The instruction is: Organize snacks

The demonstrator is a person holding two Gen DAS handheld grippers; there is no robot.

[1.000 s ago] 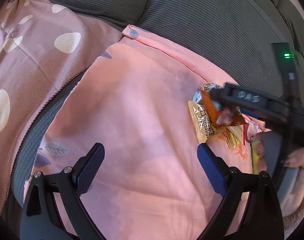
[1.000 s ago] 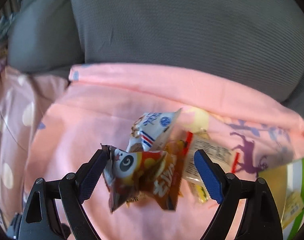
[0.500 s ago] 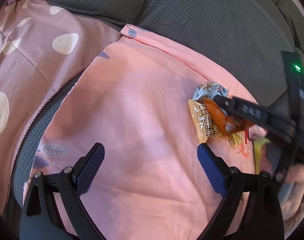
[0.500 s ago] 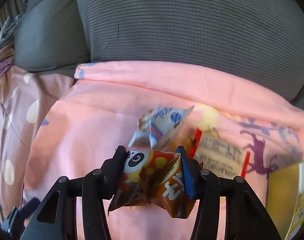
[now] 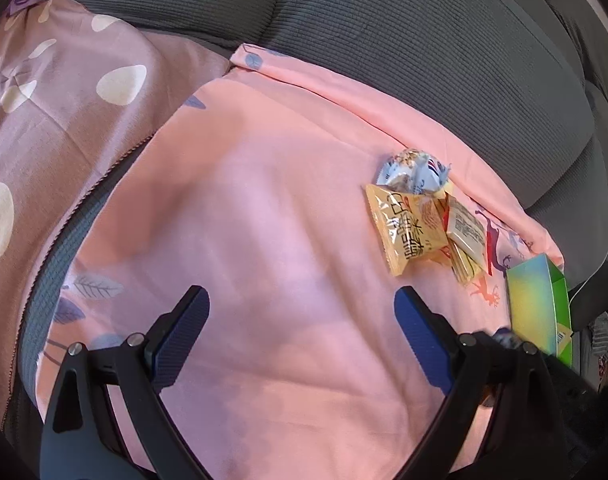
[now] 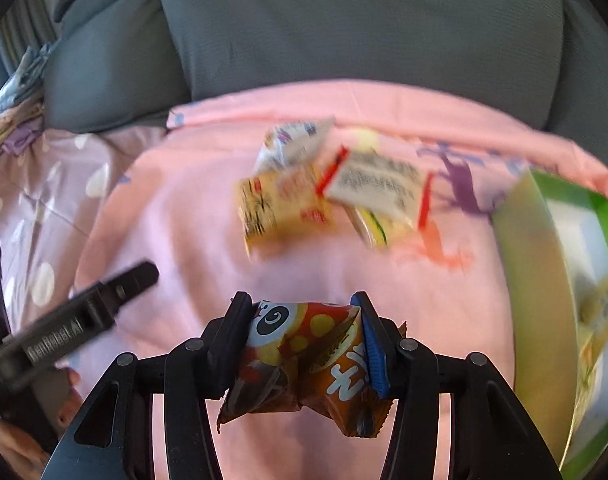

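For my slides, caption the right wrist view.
Right gripper clamps an orange snack packet above the pink cloth, green box alongside.

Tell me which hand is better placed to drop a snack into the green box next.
Right: its gripper is shut on the orange packet, beside the green box. The left gripper is empty.

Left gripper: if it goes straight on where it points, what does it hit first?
Probably the bare pink sheet: the open left gripper has nothing between its fingers, and the snack packets lie off to its right.
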